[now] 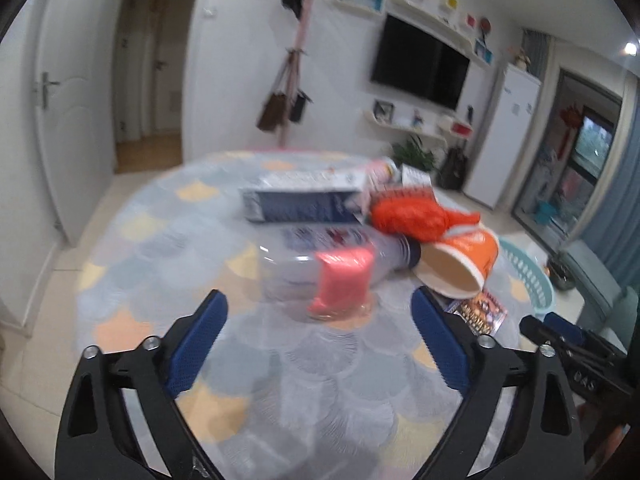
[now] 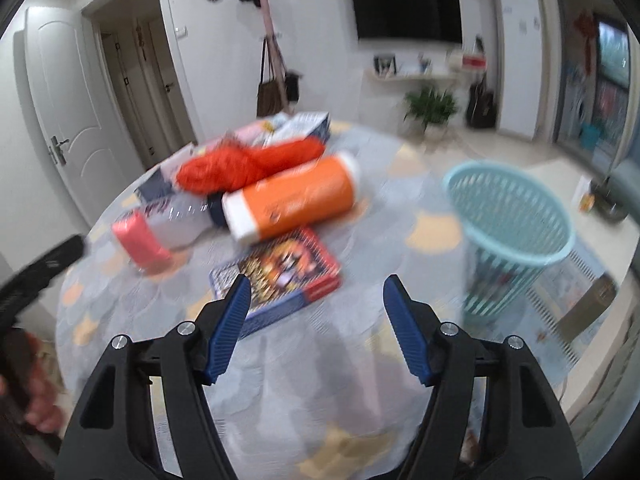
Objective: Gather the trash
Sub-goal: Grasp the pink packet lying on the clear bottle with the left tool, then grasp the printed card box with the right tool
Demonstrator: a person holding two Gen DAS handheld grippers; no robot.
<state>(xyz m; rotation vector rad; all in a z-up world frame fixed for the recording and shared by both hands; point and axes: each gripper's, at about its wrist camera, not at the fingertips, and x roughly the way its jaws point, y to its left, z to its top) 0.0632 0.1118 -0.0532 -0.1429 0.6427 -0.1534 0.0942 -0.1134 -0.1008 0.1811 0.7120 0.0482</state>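
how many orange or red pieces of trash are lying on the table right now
2. The orange cup lies on its side mid-table; the red mesh bag lies just behind, touching it. More may be hidden in the pile.

The tablecloth (image 2: 304, 392) bears a scale pattern in grey, pale blue and peach-yellow. On it lie an orange cup (image 2: 296, 204) with white ends and a tan inside, a red-orange mesh bag (image 2: 240, 166), a clear bottle (image 1: 332, 264) with a pink label and dark cap, a navy-and-white box (image 1: 304, 200), and a blue-edged packet (image 2: 280, 280) printed in orange, red and black. The basket (image 2: 516, 216) is pale turquoise with slatted walls; both grippers' pads (image 2: 228, 332) are ribbed blue on black frames.
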